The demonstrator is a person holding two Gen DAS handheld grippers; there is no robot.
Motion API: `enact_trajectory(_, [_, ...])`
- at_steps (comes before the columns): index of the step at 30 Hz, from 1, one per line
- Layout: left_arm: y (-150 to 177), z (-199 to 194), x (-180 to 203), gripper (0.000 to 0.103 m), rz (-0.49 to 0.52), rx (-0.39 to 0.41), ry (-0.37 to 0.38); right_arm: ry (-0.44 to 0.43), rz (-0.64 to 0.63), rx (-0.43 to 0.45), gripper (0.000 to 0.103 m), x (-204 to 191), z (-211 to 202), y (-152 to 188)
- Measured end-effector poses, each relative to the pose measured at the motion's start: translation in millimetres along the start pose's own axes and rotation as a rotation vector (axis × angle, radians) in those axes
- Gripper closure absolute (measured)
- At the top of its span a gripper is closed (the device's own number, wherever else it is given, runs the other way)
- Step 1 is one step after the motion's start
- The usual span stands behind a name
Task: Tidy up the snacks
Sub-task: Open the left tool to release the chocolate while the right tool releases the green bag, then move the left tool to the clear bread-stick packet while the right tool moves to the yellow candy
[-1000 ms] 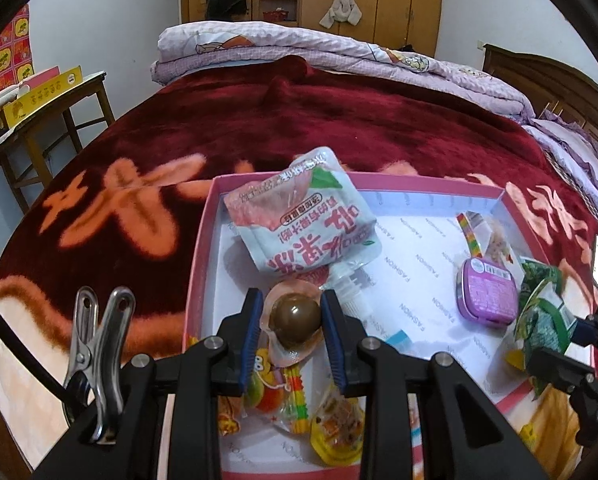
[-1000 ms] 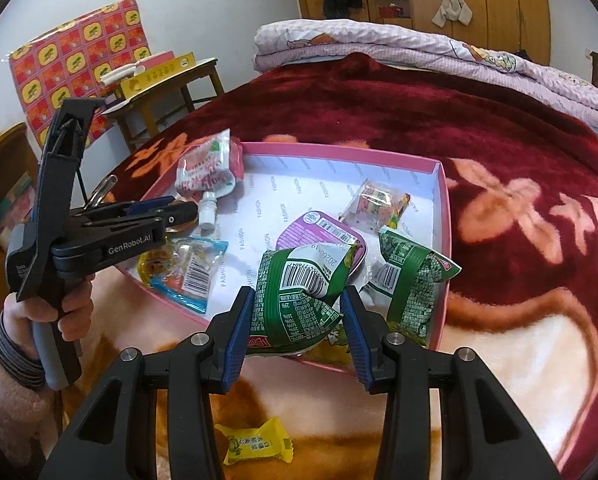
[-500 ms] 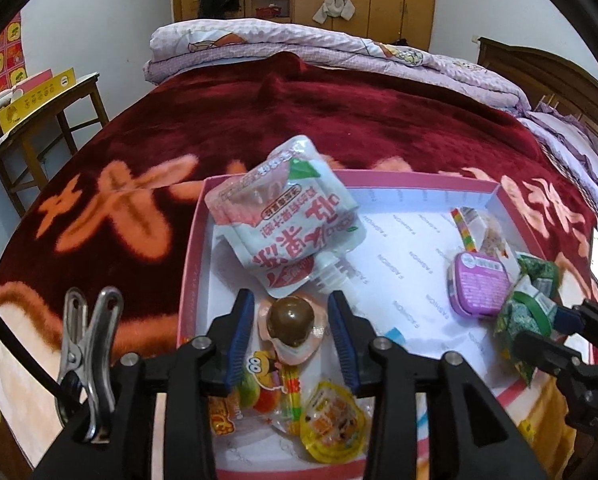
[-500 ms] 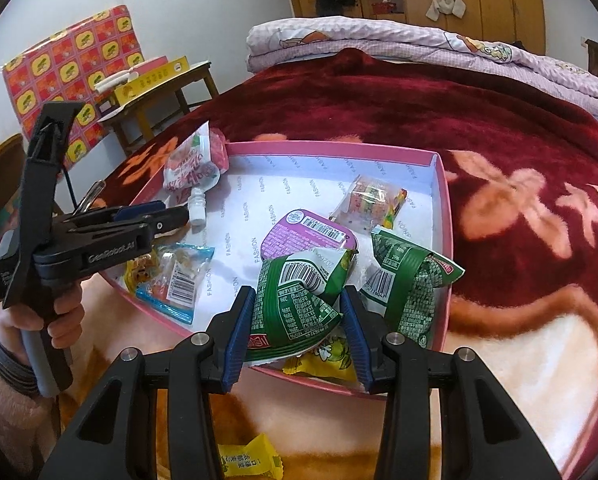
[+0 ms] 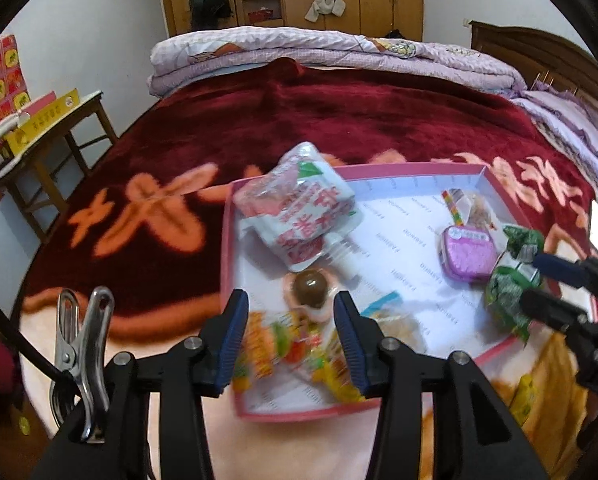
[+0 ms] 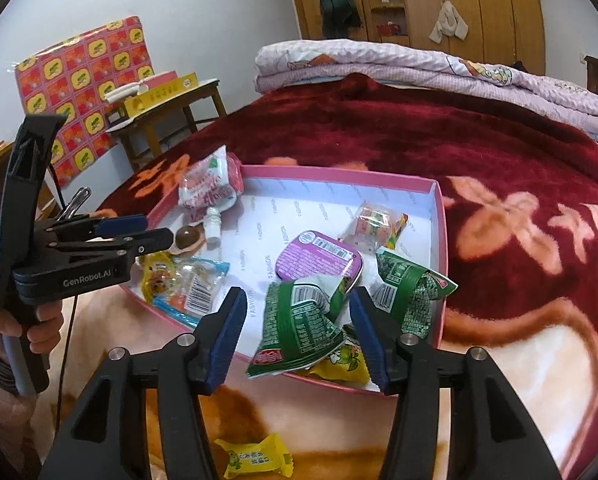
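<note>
Yellow wrapped candy (image 6: 255, 461) is noted nearest the right wrist camera, lying on the cream part of the bed blanket (image 6: 511, 364), outside the pink box (image 6: 439, 216) and below and slightly left of the right gripper (image 6: 297, 326). Its long axis runs roughly across the view, so it would be spanned end to end by the fingers unless the wrist is turned. The right gripper's fingers are spread; the crumpled green snack packet (image 6: 299, 328) sits between them over the box's near rim, with a clear gap at the left finger; contact at the right finger cannot be told. A second green packet (image 6: 411, 296) lies just beside it, and a purple tin (image 6: 319, 258) just beyond.

The left gripper (image 5: 291, 336) is likewise seen spread, holding nothing, over the near left corner of the box. The brown chocolate ball (image 5: 309, 283) in its pink wrapper lies just ahead of the fingertips, on the centre line. Blurred colourful candy packets (image 5: 283, 344) lie under the fingers. Farther on, the pink-and-white drink pouch (image 5: 299, 208) leans on the far left wall.

Judgement: the loose yellow candy is nearer the right gripper, so a pull-back and descent would be called for.
</note>
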State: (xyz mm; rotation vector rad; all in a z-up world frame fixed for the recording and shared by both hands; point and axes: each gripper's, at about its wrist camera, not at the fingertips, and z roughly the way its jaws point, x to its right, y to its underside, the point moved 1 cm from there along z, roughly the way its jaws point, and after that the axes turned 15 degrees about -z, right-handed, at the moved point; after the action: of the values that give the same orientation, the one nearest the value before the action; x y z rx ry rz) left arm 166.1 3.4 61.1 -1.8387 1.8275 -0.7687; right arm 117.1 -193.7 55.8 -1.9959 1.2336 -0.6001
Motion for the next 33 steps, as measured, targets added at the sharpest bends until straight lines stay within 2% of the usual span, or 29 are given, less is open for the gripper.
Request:
enact_trajectory(6, [2,-19,-16,0.056,-0.014,-0.007,-0.004,-0.005,-0.001,0.006,0.048,-7,-11,1])
enact_trajectory(15, [31,-40,-19,0.056,-0.036,-0.066,0.065,-0.014,0.002,-0.024,0.048,-17,-27,11])
enact_trajectory(22, [62,-50,-9,0.056,-0.038,-0.129,0.134,-0.021,-0.002,-0.047,0.048,-24,-38,26])
enact_trajectory(33, [91,-67,14,0.056,-0.043,-0.177,0.231,-0.028,0.014,-0.072,0.048,-26,-51,45])
